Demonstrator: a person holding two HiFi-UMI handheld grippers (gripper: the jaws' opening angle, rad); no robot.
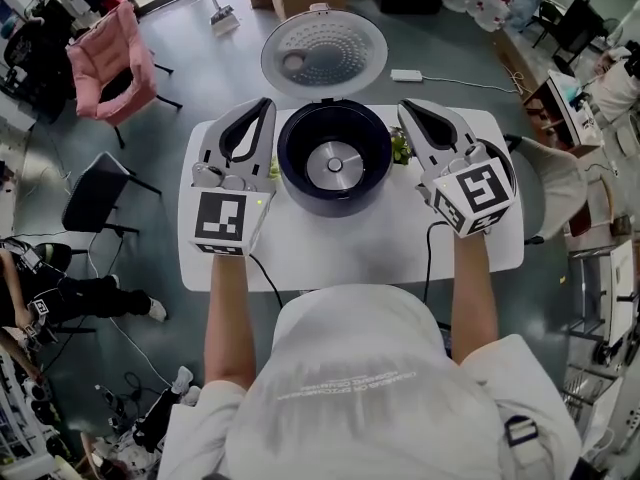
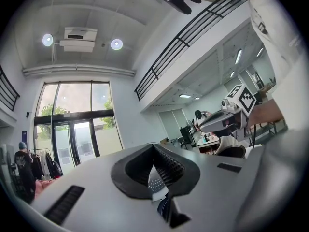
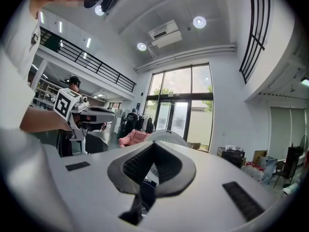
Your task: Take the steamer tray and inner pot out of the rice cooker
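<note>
The left gripper (image 1: 262, 108) and right gripper (image 1: 408, 110), both closed on nothing, flank the open rice cooker (image 1: 334, 202), whose well looks emptied down to a silver disc (image 1: 334, 164); with steamer tray and inner pot out of view, nothing seems left to grasp.

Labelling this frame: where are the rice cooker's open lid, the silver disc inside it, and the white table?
open lid (image 1: 324, 56), head view, perforated inner face.
silver disc (image 1: 333, 164), head view, its middle.
white table (image 1: 340, 253), head view, bare top near the person.
</note>
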